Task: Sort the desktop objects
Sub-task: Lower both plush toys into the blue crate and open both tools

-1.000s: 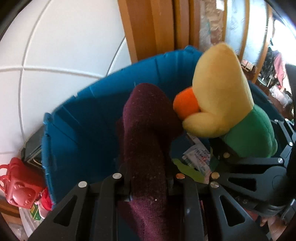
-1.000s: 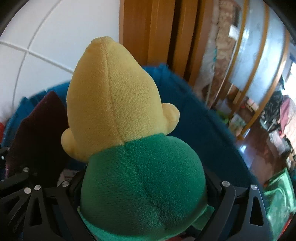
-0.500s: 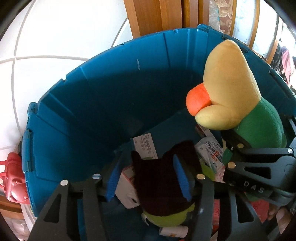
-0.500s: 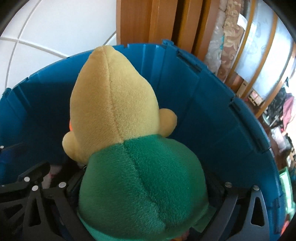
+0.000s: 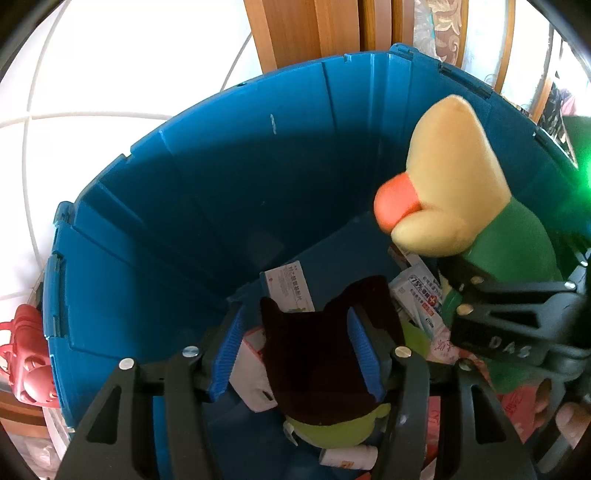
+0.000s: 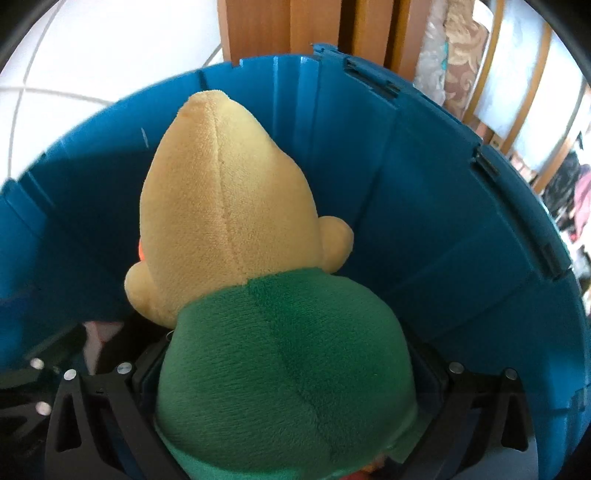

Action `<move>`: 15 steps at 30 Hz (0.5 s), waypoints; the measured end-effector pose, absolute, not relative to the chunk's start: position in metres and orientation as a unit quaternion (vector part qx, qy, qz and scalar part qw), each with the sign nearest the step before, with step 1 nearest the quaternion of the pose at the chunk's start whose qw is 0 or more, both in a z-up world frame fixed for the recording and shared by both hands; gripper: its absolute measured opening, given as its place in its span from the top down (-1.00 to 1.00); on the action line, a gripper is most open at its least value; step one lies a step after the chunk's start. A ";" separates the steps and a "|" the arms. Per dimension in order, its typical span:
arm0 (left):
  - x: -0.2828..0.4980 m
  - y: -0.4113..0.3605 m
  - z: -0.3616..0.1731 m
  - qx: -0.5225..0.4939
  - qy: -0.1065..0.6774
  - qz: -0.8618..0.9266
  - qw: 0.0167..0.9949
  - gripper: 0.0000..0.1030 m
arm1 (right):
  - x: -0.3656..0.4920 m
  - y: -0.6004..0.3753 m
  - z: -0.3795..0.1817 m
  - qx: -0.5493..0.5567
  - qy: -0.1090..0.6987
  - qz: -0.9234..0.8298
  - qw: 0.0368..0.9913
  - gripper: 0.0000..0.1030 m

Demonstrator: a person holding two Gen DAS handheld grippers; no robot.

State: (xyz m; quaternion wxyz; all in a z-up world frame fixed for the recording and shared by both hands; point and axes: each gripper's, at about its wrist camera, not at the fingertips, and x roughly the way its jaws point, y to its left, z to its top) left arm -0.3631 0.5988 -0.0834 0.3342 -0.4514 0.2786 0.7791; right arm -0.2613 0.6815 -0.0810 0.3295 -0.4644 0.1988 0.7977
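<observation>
My left gripper (image 5: 295, 332) hangs inside a blue plastic bin (image 5: 184, 221), jaws opening, its blue pads (image 5: 229, 350) off the cloth. A dark maroon sock (image 5: 321, 369) lies loose on the pile below, between and under the fingers. My right gripper (image 6: 288, 369) is shut on a plush toy (image 6: 229, 206) with a yellow head, an orange beak and a green body. It holds the plush toy (image 5: 454, 192) by the green body, head up, inside the bin (image 6: 424, 221) at the right. The pads are hidden by the plush.
The bin's floor holds medicine boxes (image 5: 288, 284), printed packets (image 5: 417, 295), a lime-green soft item (image 5: 332, 428) and a small white bottle (image 5: 347, 456). A red plastic toy (image 5: 26, 362) sits outside the bin's left wall. Wooden posts (image 5: 295, 33) and white tiles lie behind.
The left gripper went from shut on the maroon sock to open, and the sock dropped onto the pile in the bin. Both grippers sank deeper into the bin, the right still holding the plush.
</observation>
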 end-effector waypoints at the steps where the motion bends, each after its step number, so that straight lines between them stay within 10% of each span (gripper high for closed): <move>1: -0.363 0.599 -0.083 -0.451 0.279 0.780 0.332 -0.12 | -0.260 0.683 -0.080 -0.461 0.206 0.798 0.328 -1.00; 15: -0.363 0.596 -0.083 -0.452 0.279 0.780 0.331 -0.13 | -0.245 0.685 -0.064 -0.430 0.280 0.804 0.300 -1.00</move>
